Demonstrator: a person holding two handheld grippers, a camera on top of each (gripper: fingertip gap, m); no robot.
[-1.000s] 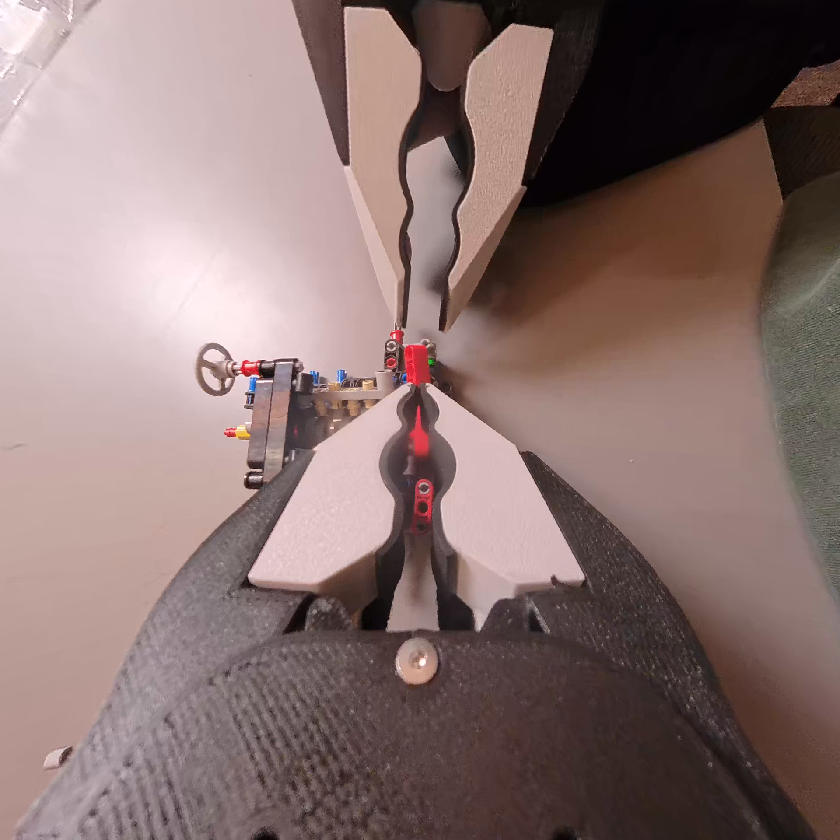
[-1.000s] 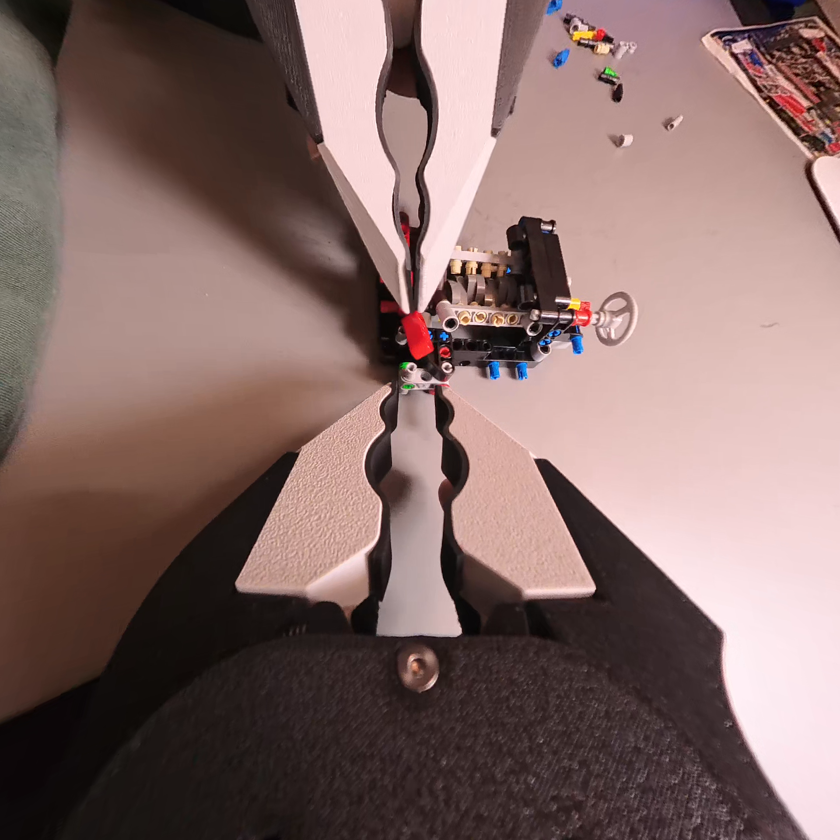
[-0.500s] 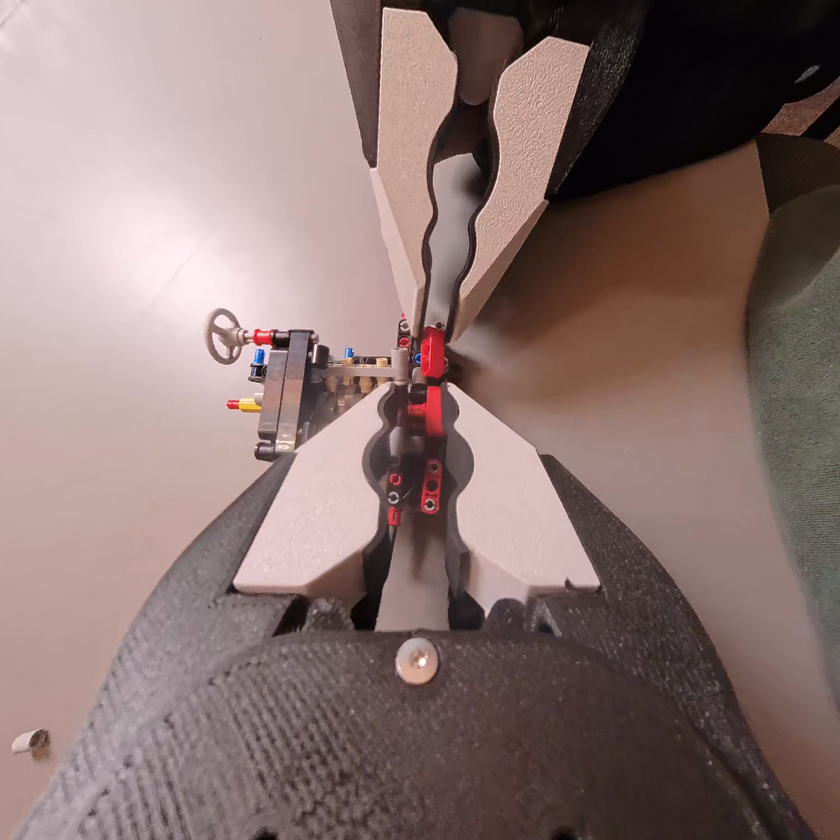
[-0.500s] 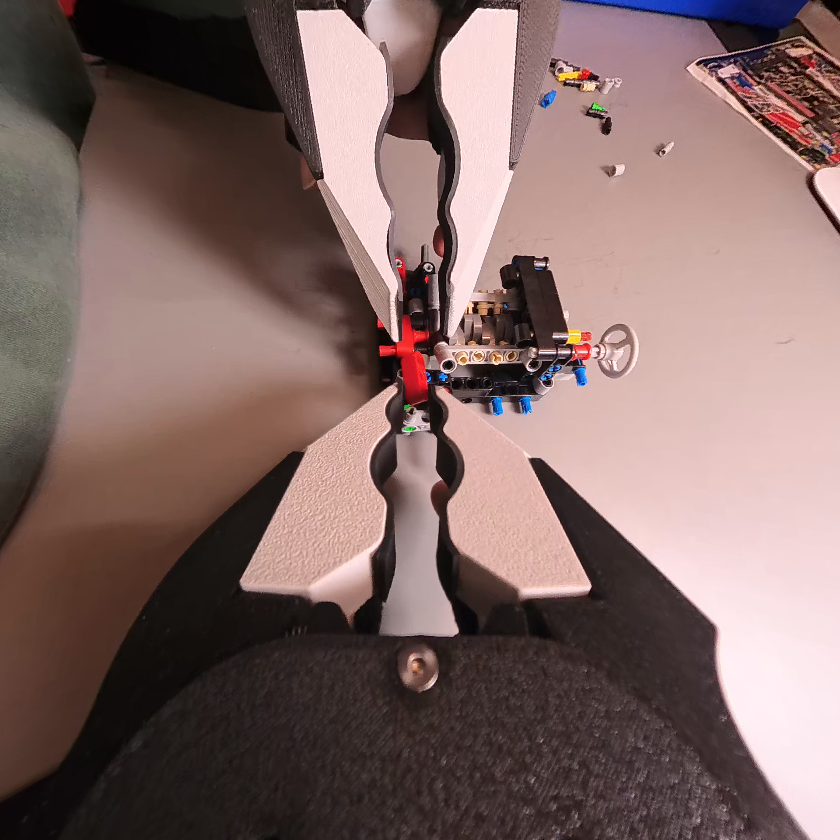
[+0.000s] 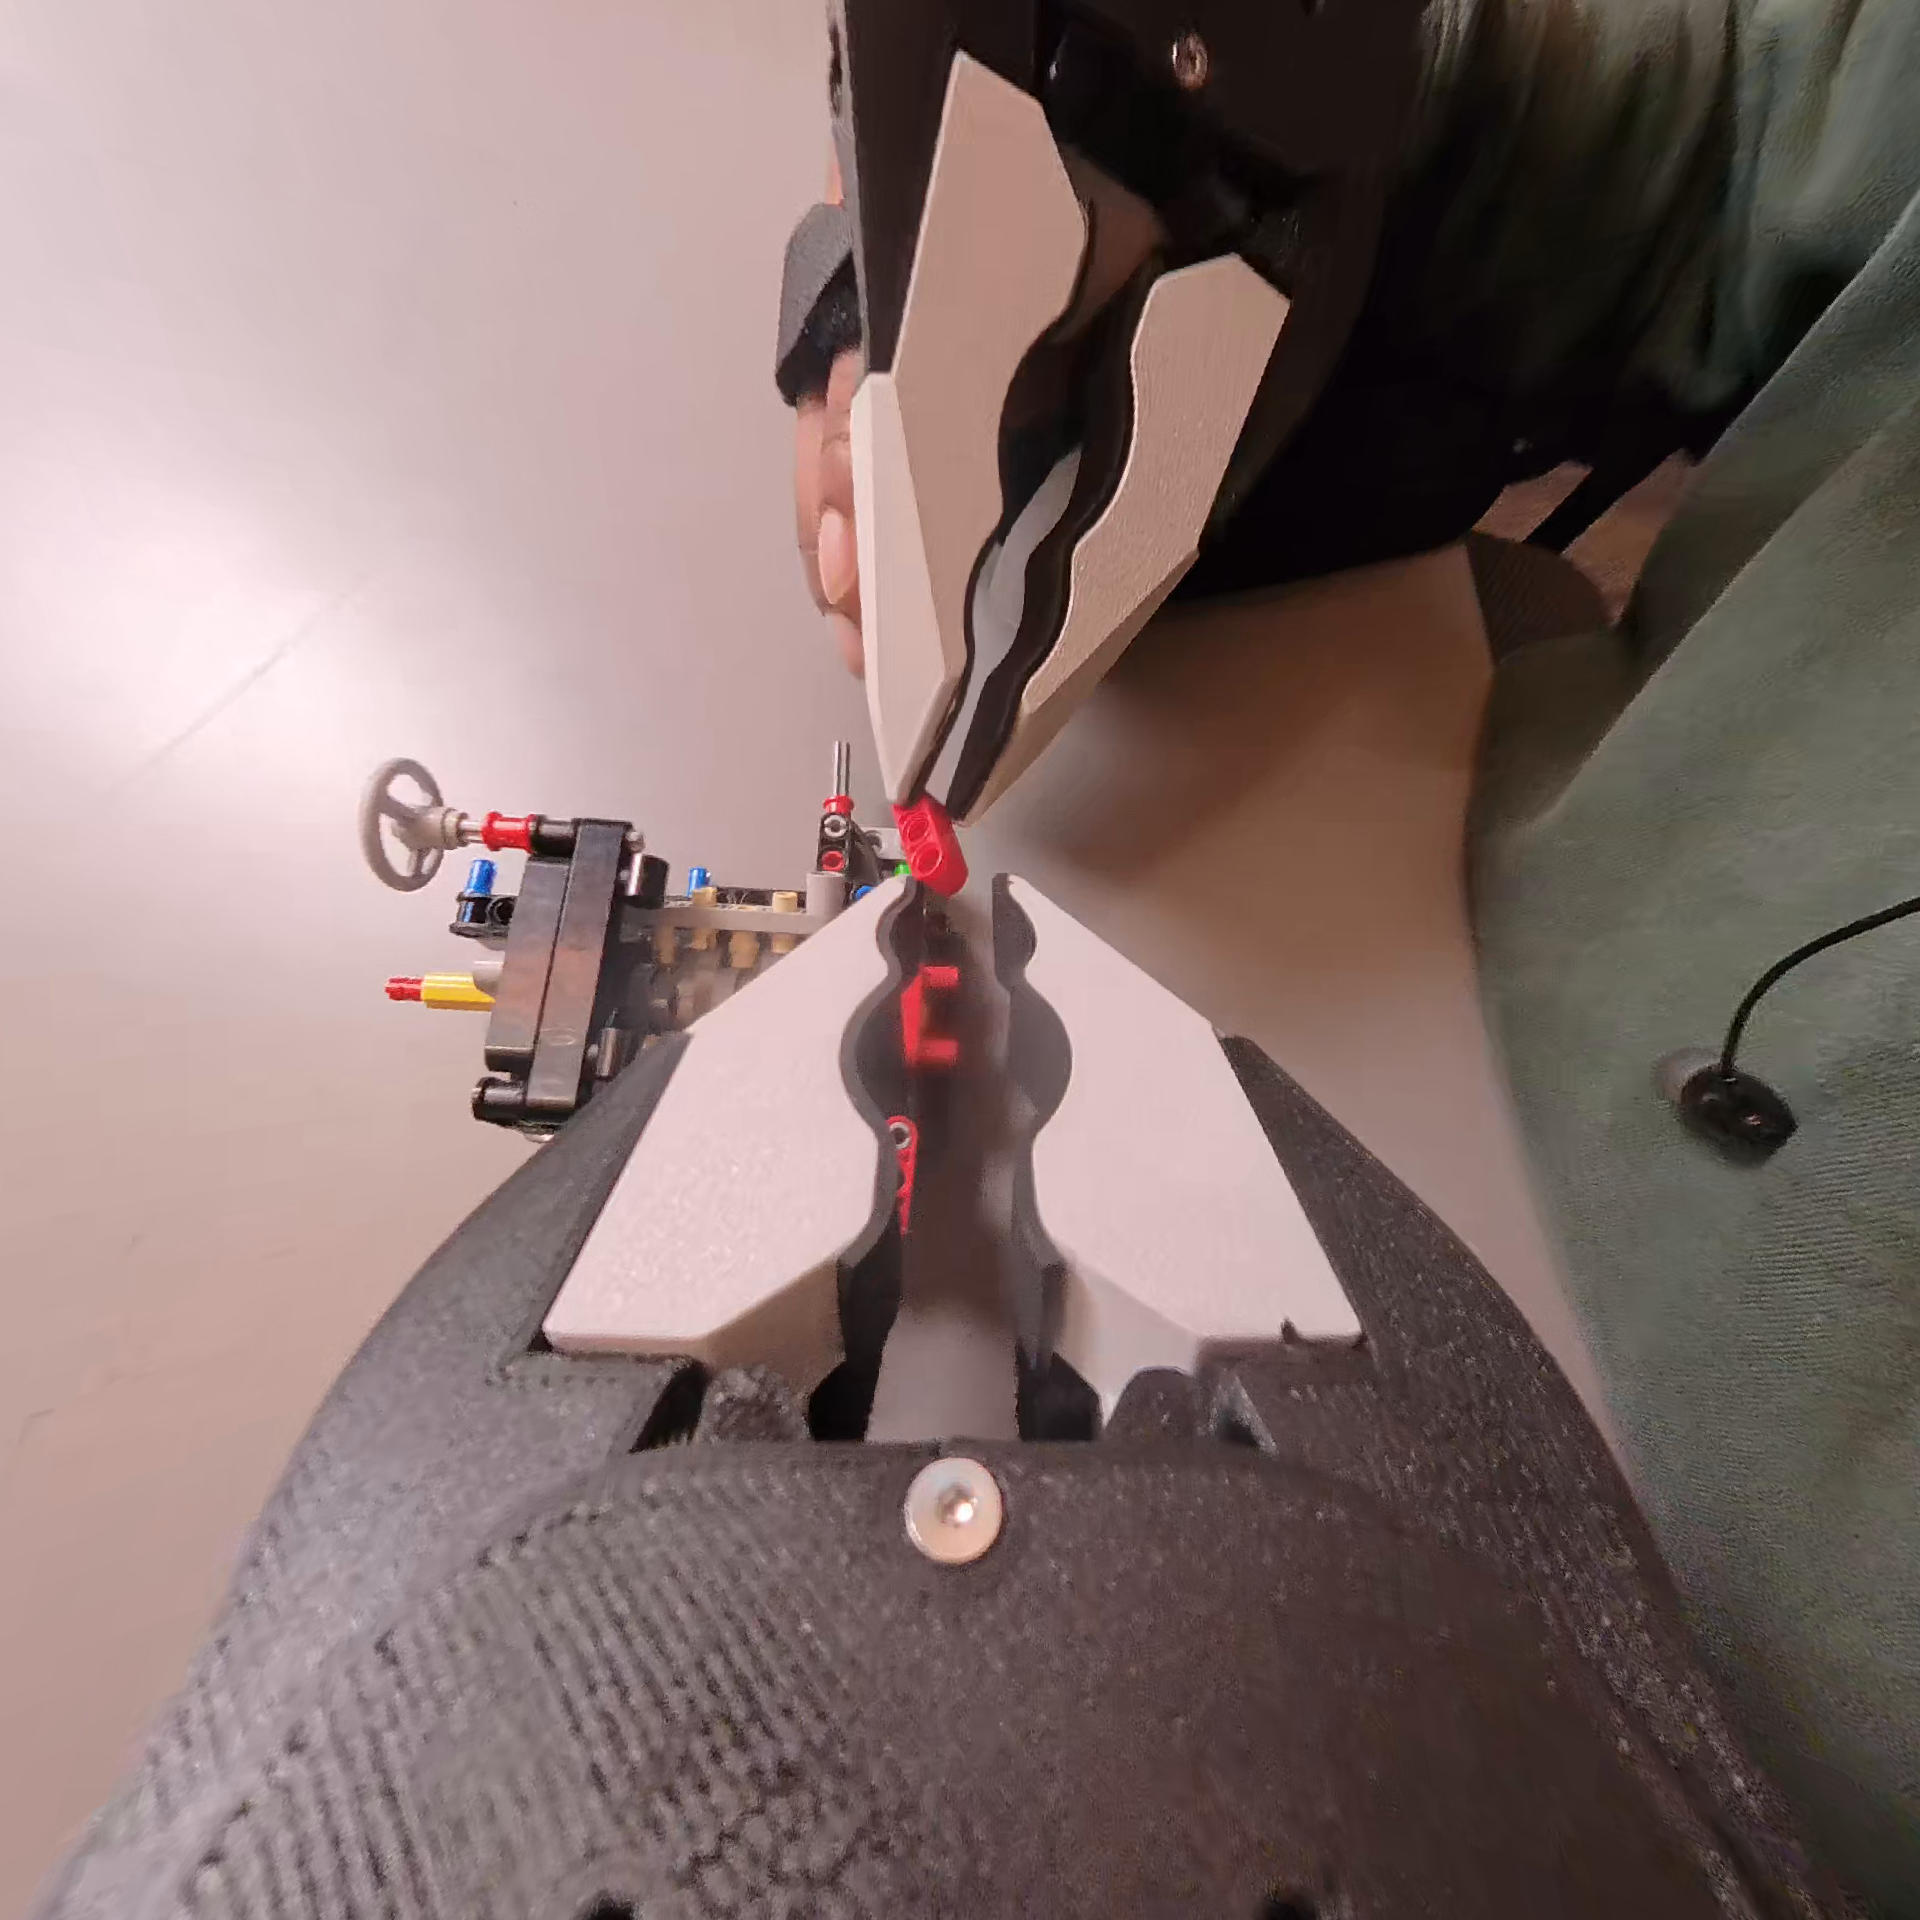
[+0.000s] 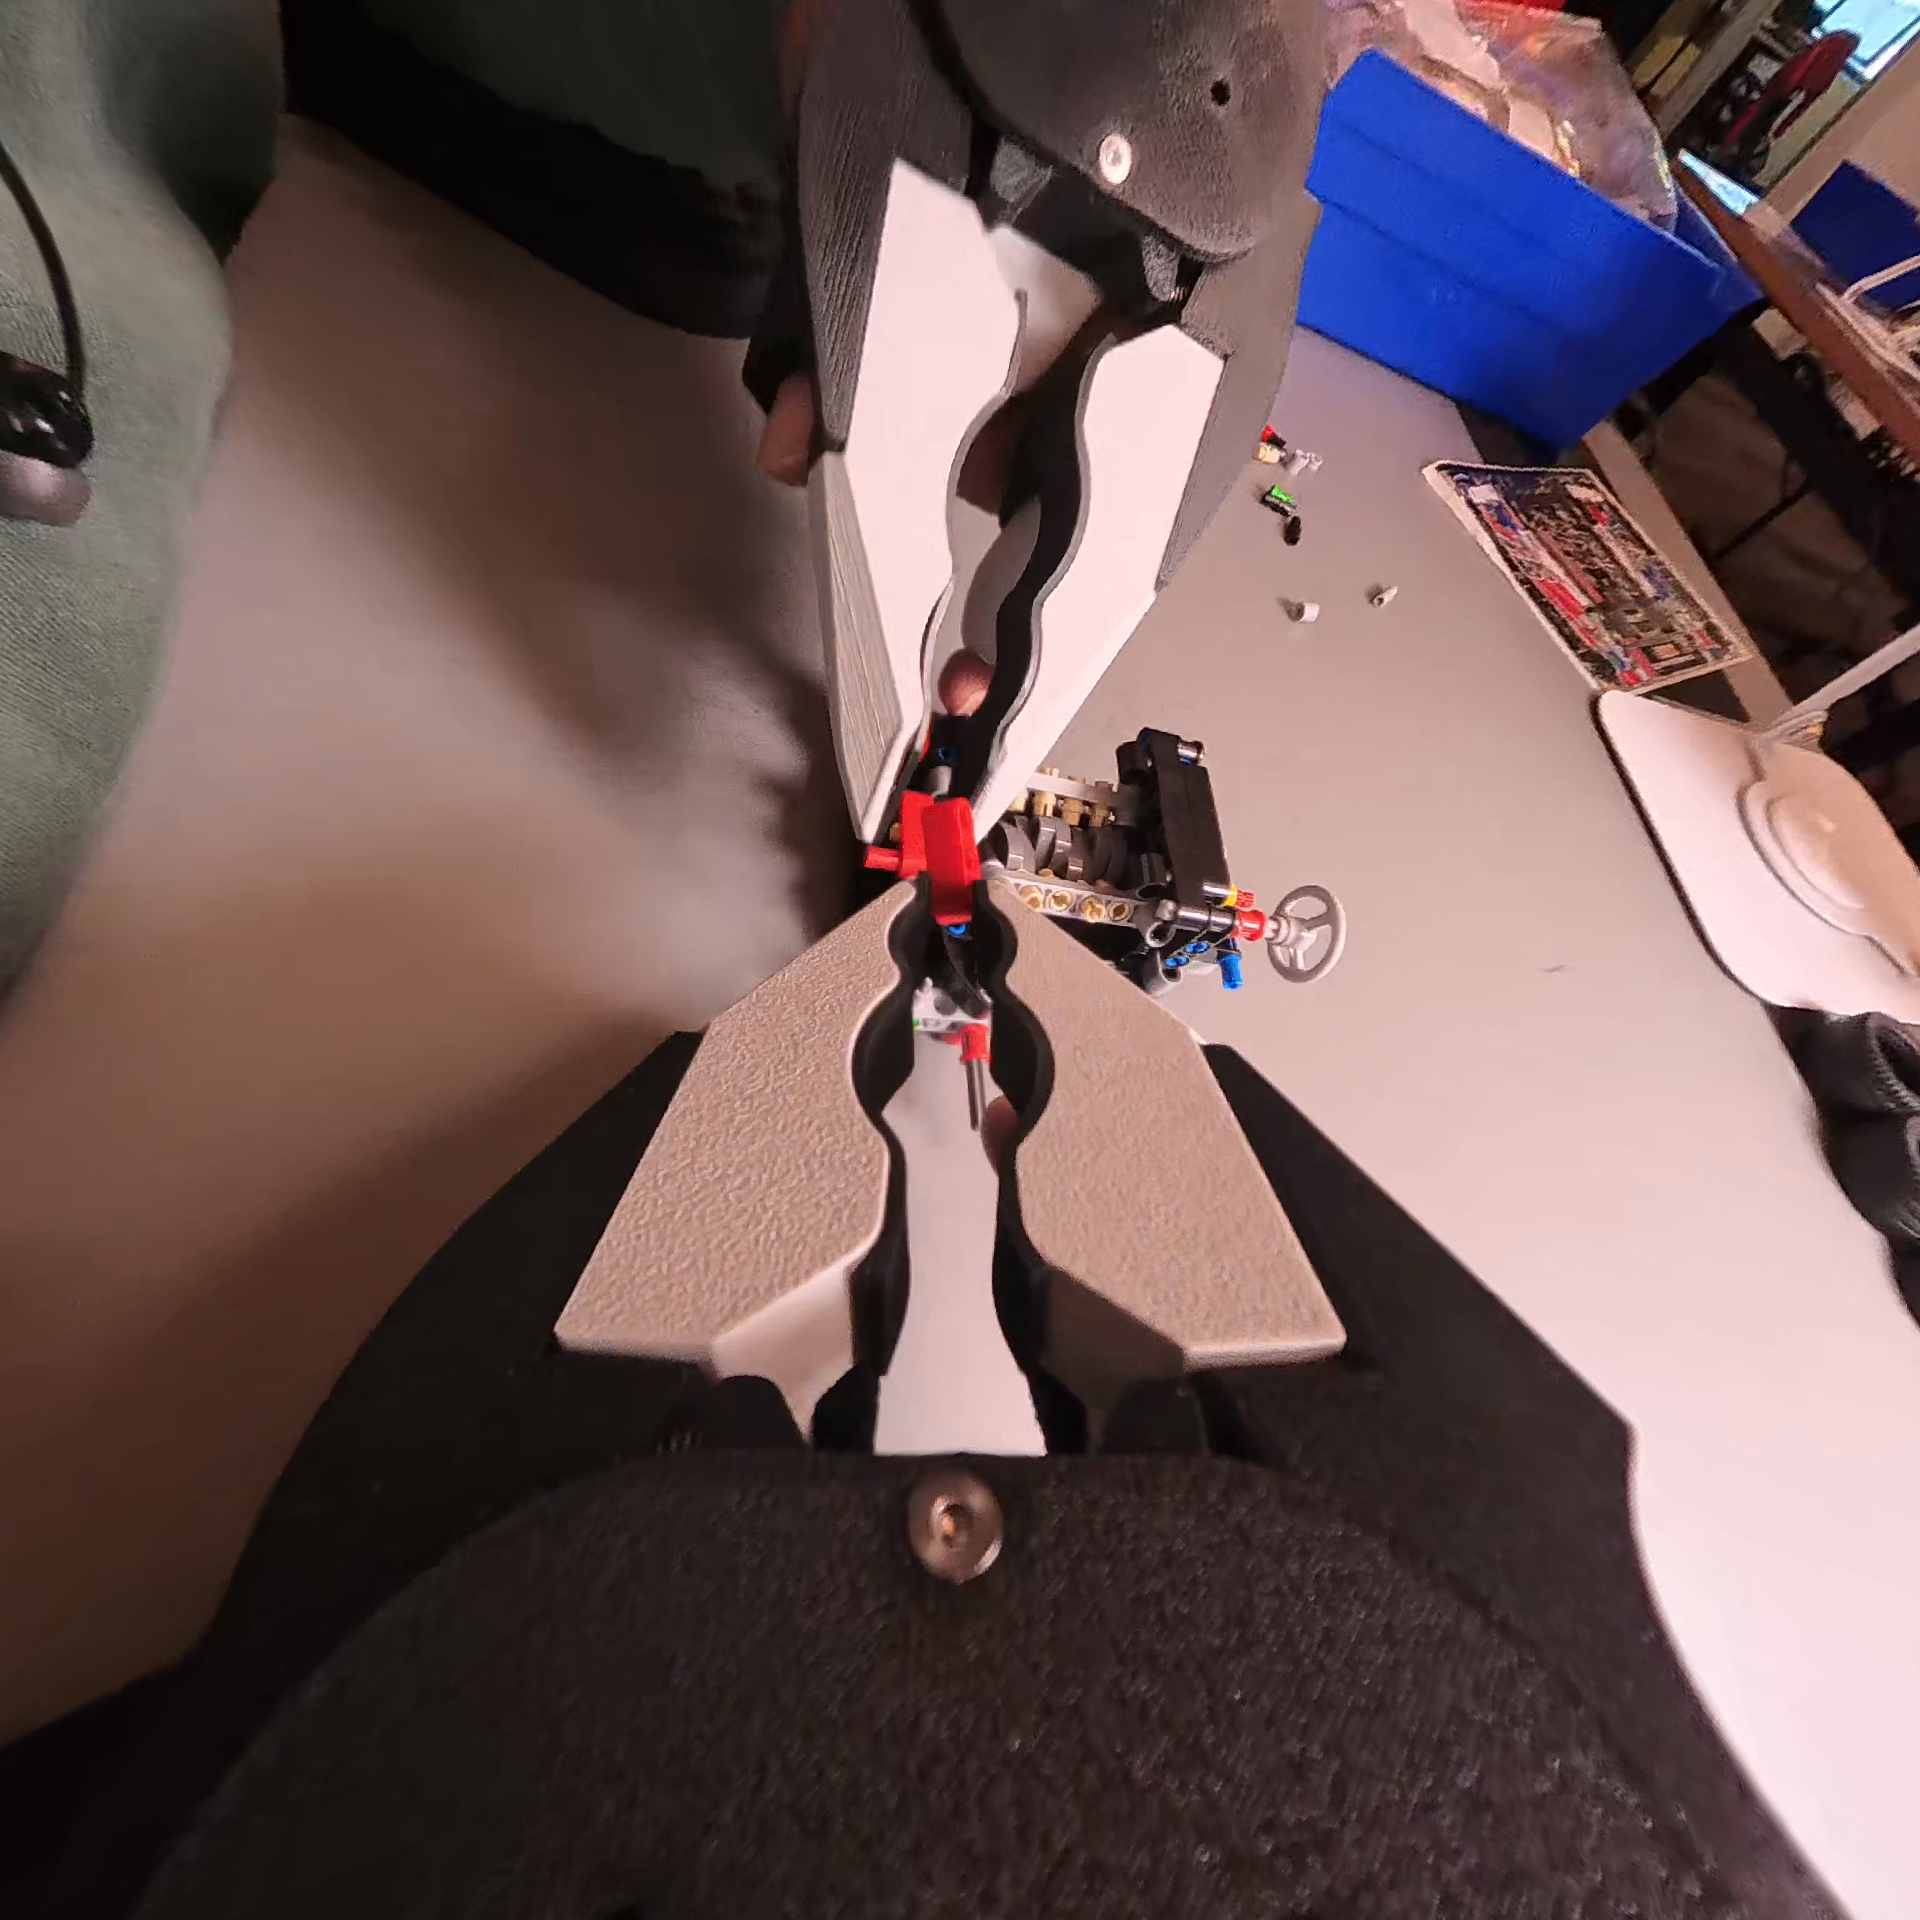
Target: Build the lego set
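The half-built lego model (image 6: pixel 1132 862) lies on the table (image 6: pixel 1455 1091), its end nipped by the nearly closed left gripper (image 5: pixel 948 894), while the right gripper (image 6: pixel 940 891) pinches a red connector (image 5: pixel 931 844) onto it, loose pieces (image 6: pixel 1288 488) still unused.

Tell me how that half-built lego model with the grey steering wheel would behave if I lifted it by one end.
The lego model looks rigid, framed by black beams, so it probably lifts as one piece. Its steering wheel sits on a thin axle sticking out, likely the first thing to pop off. Small plastic parts suggest it is light.
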